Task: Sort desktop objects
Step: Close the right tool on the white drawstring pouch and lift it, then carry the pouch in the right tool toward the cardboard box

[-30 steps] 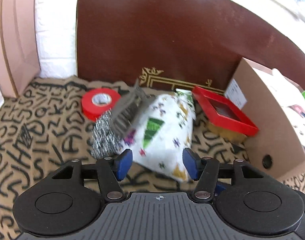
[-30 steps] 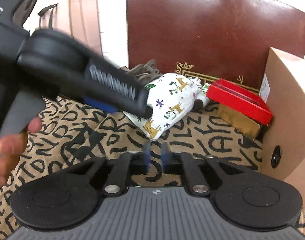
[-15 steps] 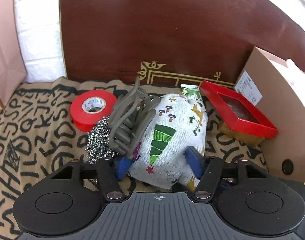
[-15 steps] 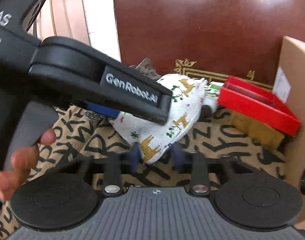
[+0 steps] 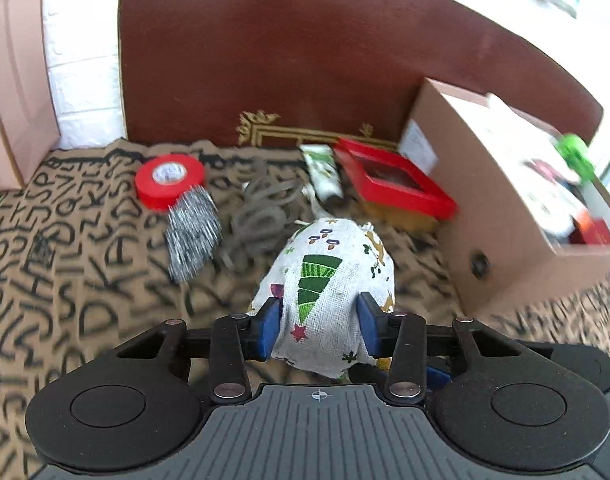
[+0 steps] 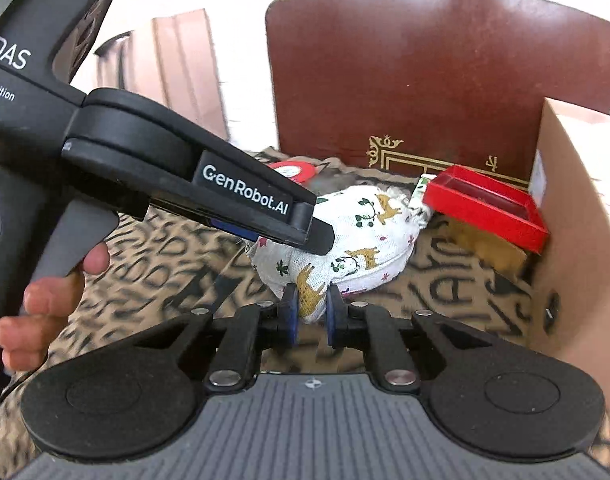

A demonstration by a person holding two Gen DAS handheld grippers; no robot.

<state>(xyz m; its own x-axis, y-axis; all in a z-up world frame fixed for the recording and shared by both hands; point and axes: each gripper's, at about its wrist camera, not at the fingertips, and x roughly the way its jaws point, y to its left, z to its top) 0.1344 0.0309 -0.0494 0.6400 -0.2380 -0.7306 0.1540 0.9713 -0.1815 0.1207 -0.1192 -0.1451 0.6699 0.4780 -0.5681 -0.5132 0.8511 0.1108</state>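
The printed cloth pouch [image 5: 329, 280] is clamped by both claws, their jaws having just been closing: the left gripper [image 5: 317, 326] across its body, the right gripper [image 6: 312, 314] on a near corner. Red tape [image 5: 170, 180], steel scourer [image 5: 193, 236], grey clip [image 5: 261, 216] and red frame [image 5: 393, 188] are left unsorted beside the cardboard box [image 5: 485, 208] at the right. "GenRobot.AI" and "DAS" are read on the left tool.

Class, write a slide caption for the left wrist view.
Left gripper shut on printed pouch; tape, scourer behind.
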